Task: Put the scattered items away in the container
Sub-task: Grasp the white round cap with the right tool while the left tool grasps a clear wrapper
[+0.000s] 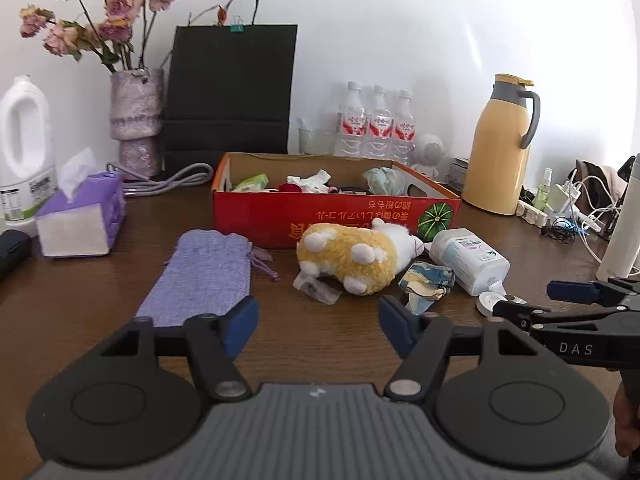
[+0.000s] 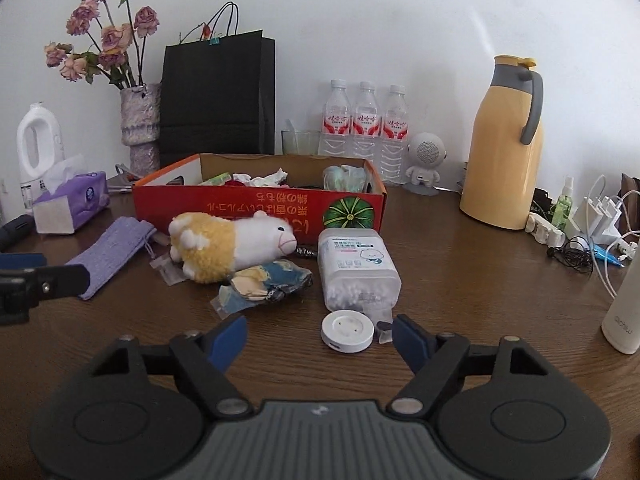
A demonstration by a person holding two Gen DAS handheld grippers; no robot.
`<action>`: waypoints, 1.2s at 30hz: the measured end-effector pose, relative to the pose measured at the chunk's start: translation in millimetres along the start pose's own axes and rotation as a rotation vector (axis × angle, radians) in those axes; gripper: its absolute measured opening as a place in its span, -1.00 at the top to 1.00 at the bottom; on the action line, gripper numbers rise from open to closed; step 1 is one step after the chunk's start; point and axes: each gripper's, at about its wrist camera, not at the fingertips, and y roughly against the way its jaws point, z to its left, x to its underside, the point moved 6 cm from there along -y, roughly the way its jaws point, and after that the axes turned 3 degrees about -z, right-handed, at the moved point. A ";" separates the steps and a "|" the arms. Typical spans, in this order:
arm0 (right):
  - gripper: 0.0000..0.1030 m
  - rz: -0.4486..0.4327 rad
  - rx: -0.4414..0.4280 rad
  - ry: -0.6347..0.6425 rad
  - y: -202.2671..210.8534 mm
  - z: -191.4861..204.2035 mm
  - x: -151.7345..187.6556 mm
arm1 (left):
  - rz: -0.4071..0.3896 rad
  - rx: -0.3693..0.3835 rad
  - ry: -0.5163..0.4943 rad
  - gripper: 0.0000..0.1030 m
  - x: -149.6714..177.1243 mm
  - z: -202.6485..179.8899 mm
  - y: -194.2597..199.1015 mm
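Lying crosswise, snout rightward, the plush toy (image 2: 228, 246) faces seemingly empty, parted jaws.

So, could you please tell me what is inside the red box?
The red box holds crumpled white tissue, a green packet, something red and a pale bundle; its front wall hides the bottom.

Along the far wall stand a vase of dried roses (image 2: 141, 124), a black paper bag (image 2: 218, 100), three water bottles (image 2: 365, 128) and a yellow thermos jug (image 2: 505, 144). At the far left sit a white detergent bottle (image 1: 25, 148) and a purple tissue pack (image 1: 82, 216); chargers and cables (image 2: 600, 220) crowd the right.
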 end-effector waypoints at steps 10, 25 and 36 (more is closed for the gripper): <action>-0.19 0.094 0.017 -0.055 -52.3 -17.0 -1.2 | 0.092 0.069 -0.163 0.02 -10.5 4.8 -94.7; -0.02 0.116 0.002 0.034 -63.4 -7.0 -2.0 | 0.174 0.099 -0.155 0.43 0.3 7.6 -116.2; 0.26 0.143 0.025 -0.057 -66.1 -26.4 5.0 | 0.131 0.069 -0.039 0.72 -2.7 12.5 -74.4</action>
